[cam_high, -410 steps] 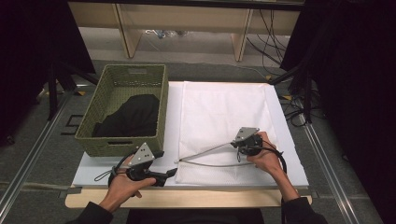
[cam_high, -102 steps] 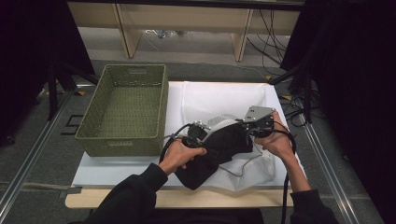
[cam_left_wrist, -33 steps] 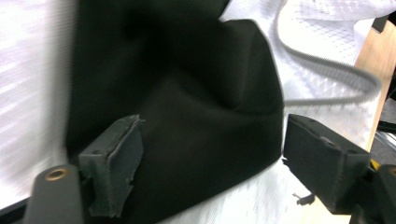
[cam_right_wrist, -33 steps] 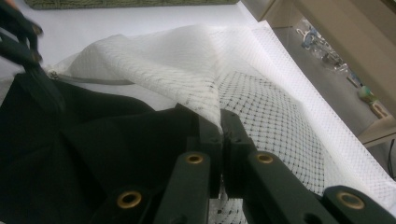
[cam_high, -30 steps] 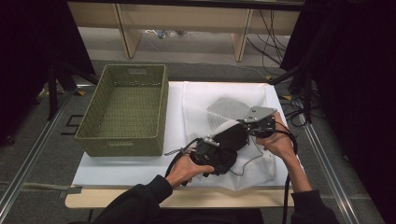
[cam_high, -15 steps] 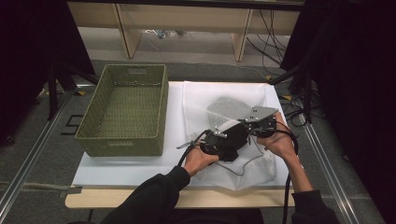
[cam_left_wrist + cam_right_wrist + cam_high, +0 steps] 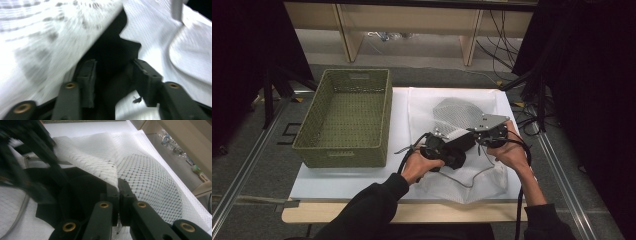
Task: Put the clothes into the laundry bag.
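The black garment, soft, limp and light, is judged best pinched at a bunched fold. It lies between the left gripper's half-spread jaws, which have just been opening, inside the mesh bag, whose rim is pinched by the right gripper.

The left half of the table is taken up by the green basket, whose tall walls block a low hand, but the inside of it is bare and open from above. A strip of bare table runs along the front of the basket, wide enough for a hand. On the right, the white net bag and the dark cloth cover the table, with both grippers close together over them.
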`<state>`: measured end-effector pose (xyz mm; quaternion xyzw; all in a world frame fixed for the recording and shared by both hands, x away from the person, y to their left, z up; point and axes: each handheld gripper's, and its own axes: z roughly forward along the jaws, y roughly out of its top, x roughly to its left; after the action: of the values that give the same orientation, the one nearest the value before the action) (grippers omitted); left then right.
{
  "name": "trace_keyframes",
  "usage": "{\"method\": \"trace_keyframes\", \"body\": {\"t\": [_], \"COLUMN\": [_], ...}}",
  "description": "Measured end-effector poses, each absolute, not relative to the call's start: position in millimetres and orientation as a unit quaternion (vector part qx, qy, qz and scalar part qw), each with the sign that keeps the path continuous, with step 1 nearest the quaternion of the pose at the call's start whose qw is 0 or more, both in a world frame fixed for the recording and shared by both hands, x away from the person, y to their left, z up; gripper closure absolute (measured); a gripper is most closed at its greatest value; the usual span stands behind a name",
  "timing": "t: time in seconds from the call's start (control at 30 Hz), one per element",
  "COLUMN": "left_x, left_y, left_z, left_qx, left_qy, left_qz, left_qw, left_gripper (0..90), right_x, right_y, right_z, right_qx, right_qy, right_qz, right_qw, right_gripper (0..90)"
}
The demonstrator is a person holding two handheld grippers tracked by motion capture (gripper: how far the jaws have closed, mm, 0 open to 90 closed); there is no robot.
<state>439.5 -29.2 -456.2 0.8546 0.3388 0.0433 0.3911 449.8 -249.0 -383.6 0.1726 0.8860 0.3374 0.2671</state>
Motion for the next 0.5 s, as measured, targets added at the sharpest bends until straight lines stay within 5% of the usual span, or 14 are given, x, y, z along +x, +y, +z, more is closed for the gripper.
{"method": "trace_keyframes", "body": {"t": [0.23, 0.3, 0.5], "left_x": [422.1, 424.6, 446.0], "left_y": [-3.7, -9.5, -24.0], "left_z": [-460.7, -468.2, -479.9], "left_qx": [0.885, 0.883, 0.878], "left_qy": [0.323, 0.326, 0.329], "left_qz": [0.053, 0.05, 0.056], "left_qw": [0.331, 0.335, 0.343], "left_gripper": [41.8, 48.1, 85.8], "right_x": [448.9, 449.2, 449.4], "right_y": [-248.5, -248.3, -248.5], "right_z": [-383.4, -383.2, -384.3], "right_qx": [0.177, 0.177, 0.177], "right_qy": [0.885, 0.885, 0.885], "right_qz": [0.336, 0.335, 0.336], "right_qw": [0.269, 0.27, 0.269], "right_gripper": [89.7, 89.7, 89.7]}}
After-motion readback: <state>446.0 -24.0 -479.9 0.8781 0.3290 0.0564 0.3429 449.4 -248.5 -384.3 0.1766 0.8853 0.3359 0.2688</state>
